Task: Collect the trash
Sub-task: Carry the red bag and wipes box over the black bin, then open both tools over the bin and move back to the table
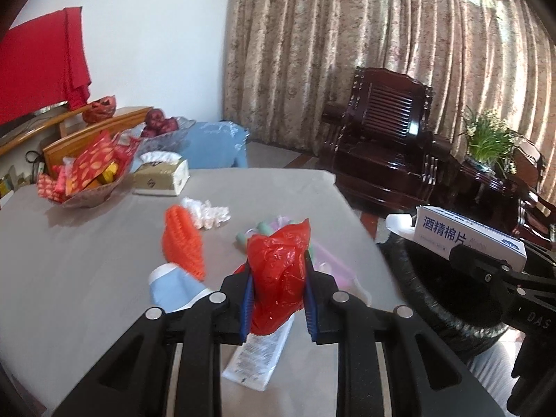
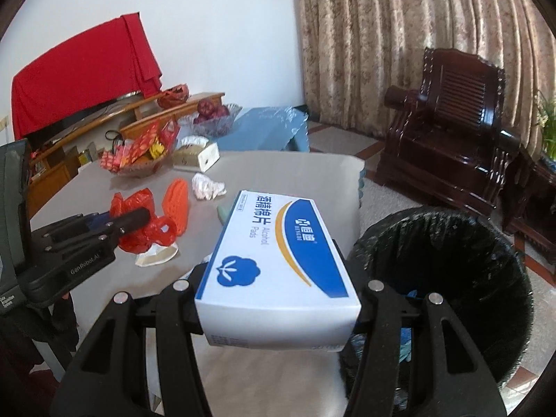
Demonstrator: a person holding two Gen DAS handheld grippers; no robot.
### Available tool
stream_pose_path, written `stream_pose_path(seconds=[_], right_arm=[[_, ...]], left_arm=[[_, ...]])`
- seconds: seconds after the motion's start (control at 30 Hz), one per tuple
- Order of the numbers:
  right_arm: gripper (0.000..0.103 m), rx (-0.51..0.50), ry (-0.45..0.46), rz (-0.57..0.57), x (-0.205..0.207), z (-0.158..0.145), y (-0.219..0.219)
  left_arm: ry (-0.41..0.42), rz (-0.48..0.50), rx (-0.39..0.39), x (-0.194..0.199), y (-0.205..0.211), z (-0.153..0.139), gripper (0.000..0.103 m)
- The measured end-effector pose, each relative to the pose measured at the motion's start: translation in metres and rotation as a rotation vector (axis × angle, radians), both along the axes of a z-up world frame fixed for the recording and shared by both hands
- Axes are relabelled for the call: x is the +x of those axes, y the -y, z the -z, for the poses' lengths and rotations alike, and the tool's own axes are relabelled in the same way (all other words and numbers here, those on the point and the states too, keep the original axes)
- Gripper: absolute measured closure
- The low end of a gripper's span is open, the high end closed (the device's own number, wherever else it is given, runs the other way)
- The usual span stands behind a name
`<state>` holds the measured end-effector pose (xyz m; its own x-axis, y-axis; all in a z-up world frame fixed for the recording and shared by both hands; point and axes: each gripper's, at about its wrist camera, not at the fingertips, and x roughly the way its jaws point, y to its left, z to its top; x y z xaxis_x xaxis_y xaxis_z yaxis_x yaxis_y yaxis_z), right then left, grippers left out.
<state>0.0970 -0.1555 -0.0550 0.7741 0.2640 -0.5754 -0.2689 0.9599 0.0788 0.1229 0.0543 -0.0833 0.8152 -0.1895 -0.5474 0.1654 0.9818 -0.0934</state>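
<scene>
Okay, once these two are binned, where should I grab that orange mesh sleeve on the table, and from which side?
Grip the orange foam mesh sleeve across its narrow width near the middle, coming from above. It lies flat and long on the grey table, so the short span probably fits the jaws, and its soft netting should squash without slipping.

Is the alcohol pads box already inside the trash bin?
No, the right gripper holds the box above the table, beside the bin.

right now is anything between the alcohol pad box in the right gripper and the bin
Nothing visible. The right gripper holds the alcohol pad box above the table edge, and the black-lined bin stands open just to its right, with only clear air between the box and its rim.
</scene>
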Motion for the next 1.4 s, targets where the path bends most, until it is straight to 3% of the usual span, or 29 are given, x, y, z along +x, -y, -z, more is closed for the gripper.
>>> stream_pose_path(seconds=[0.4, 0.73, 1.3, 1.4], right_arm=[[0.050, -0.022, 0.097, 0.160, -0.013, -0.032, 0.073], [0.050, -0.041, 0.131, 0.314, -0.024, -0.036, 0.142], [0.050, -0.043, 0.037, 0.477, -0.009, 0.024, 0.227], [0.043, -0.065, 0.015, 0.493, -0.003, 0.034, 0.231]], left_arm=[[0.065, 0.158, -0.030, 0.017, 0.076, -0.028, 0.079], [0.104, 0.300, -0.045, 0.030, 0.158, -0.039, 0.079], [0.031, 0.423, -0.041, 0.064, 0.259, -0.010, 0.079], [0.004, 0.432, -0.034, 0.073, 0.270, -0.004, 0.062]])
